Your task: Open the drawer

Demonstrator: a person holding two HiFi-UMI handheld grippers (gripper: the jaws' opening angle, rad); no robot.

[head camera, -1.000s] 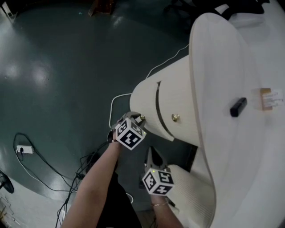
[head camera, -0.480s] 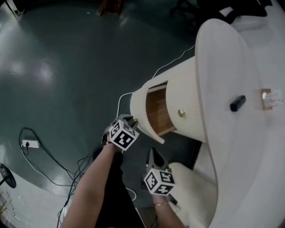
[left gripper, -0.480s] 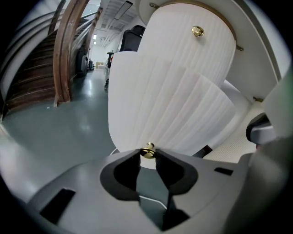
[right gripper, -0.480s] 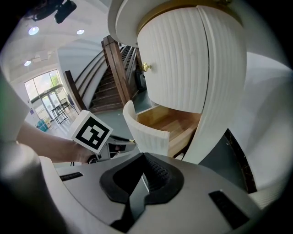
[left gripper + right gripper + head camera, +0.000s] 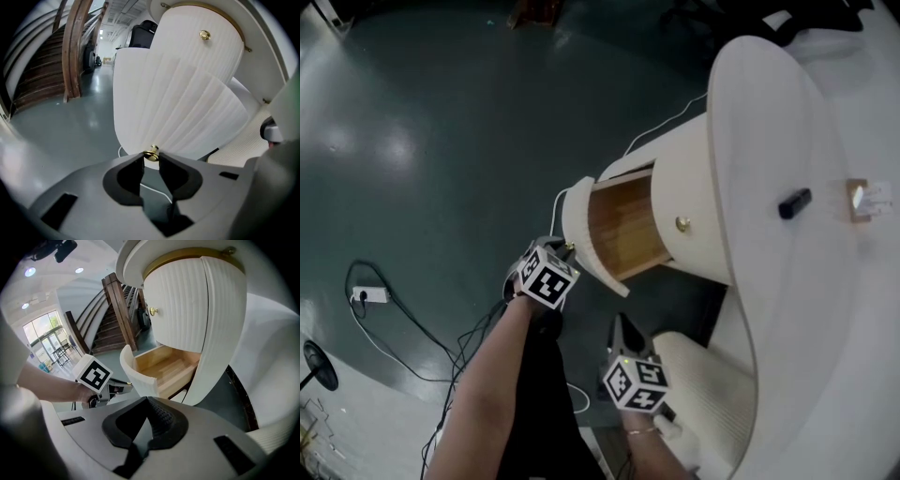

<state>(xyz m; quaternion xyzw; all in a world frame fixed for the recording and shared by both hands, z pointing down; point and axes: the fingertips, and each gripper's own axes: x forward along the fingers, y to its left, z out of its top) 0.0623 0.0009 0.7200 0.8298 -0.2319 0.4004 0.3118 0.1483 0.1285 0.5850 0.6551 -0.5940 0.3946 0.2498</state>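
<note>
Judging by its build, the drawer (image 5: 623,230) should handle as a stiff, fairly light box that slides straight out and does not flex. It stands partly pulled out of the foot of the rounded white cabinet (image 5: 684,159). Its front is a curved panel with fine upright ribbing in a matt cream finish, and the inside is pale, smooth bare wood. The only sensible hold is the small brass knob (image 5: 151,153) at the middle of that front; it is round, polished and probably slippery, so the grip ought to sit behind its head. The left gripper (image 5: 151,161) has it there, the dark jaws closing snugly on the knob with a narrow gap between them. The right gripper (image 5: 147,401) hangs back near the cabinet's base, its ribbed jaws pressed together on nothing.
</note>
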